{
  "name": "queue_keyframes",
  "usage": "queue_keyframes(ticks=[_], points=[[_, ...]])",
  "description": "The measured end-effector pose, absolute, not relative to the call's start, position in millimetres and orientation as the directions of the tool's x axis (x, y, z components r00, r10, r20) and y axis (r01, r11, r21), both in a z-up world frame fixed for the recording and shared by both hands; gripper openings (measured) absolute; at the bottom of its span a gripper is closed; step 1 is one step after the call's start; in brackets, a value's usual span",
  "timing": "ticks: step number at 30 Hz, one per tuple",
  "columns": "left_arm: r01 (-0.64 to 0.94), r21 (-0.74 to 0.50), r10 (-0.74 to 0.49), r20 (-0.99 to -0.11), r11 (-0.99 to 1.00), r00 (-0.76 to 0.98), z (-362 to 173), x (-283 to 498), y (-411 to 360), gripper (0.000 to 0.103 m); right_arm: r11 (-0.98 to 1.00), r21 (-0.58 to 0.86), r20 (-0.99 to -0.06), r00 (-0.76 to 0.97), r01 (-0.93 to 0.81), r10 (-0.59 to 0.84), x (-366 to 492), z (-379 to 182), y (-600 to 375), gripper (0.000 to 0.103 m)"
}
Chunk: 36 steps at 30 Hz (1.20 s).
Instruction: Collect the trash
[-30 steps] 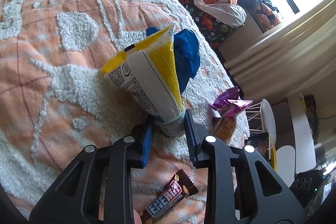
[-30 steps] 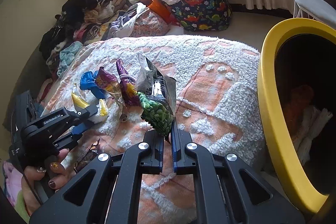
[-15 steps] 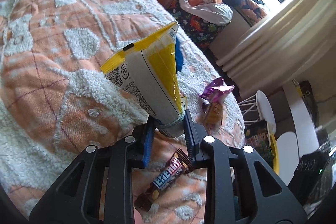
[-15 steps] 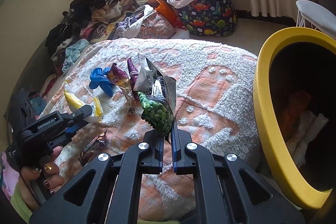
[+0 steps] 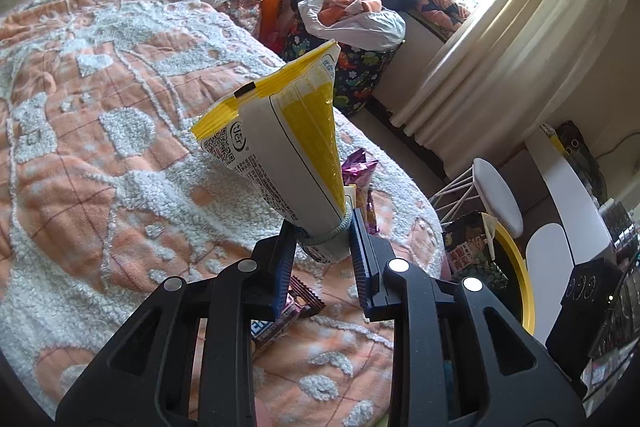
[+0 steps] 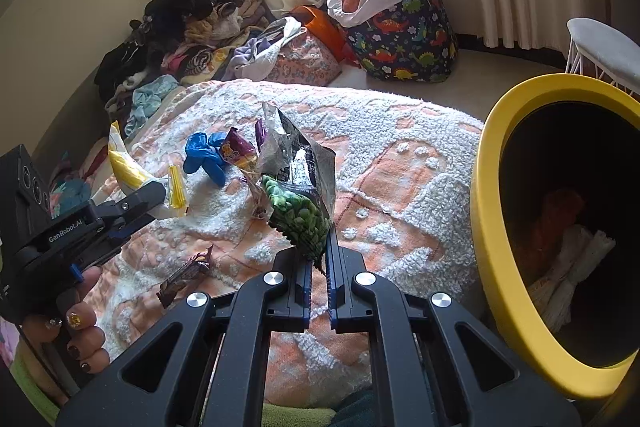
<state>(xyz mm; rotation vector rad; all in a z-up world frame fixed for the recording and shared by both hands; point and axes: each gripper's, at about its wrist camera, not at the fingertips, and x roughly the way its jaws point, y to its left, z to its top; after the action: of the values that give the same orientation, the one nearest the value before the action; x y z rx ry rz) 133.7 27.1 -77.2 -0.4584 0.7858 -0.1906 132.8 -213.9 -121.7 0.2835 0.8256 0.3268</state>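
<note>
My left gripper (image 5: 322, 239) is shut on a yellow and white snack bag (image 5: 288, 151) and holds it up above the orange and white bedspread (image 5: 100, 155). It also shows in the right wrist view (image 6: 132, 175). My right gripper (image 6: 319, 259) is shut on a green pea snack bag (image 6: 298, 199), lifted above the bed, left of the yellow-rimmed bin (image 6: 484, 227). A chocolate bar wrapper (image 6: 184, 275) lies on the bed; it shows under my left fingers (image 5: 280, 315). A purple wrapper (image 6: 238, 151) and a blue glove (image 6: 204, 157) lie farther back.
The bin holds paper and orange trash (image 6: 568, 251). A dinosaur-print hamper (image 6: 400, 39) and piles of clothes (image 6: 180, 27) stand beyond the bed. A white wire stool (image 5: 492, 195) stands by the bin's rim (image 5: 516, 267).
My left gripper has lifted the yellow bag higher off the bed and tilted toward the window. My right gripper has drawn back slightly with the pea bag; the bin looms larger.
</note>
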Motion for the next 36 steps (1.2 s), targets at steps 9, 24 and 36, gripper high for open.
queue_keyframes(ticks=[9,24,36], points=[[0.055,-0.432,-0.343,-0.627,0.900,0.700,-66.7,131.6,8.6,0.020,0.914,0.368,-0.649,0.657,-0.170,0.383,126.9,-110.9,-227.2,0.006],[0.154,-0.386,-0.377,-0.610,0.910,0.697,-53.0,125.8,-25.0,0.020,0.919,0.370,-0.626,0.694,-0.138,0.356,117.4,-98.1,-255.9,0.006],[0.214,-0.359,-0.401,-0.607,0.909,0.686,-49.7,120.2,-45.9,0.020,0.918,0.383,-0.604,0.725,-0.098,0.330,114.6,-91.3,-280.5,0.006]])
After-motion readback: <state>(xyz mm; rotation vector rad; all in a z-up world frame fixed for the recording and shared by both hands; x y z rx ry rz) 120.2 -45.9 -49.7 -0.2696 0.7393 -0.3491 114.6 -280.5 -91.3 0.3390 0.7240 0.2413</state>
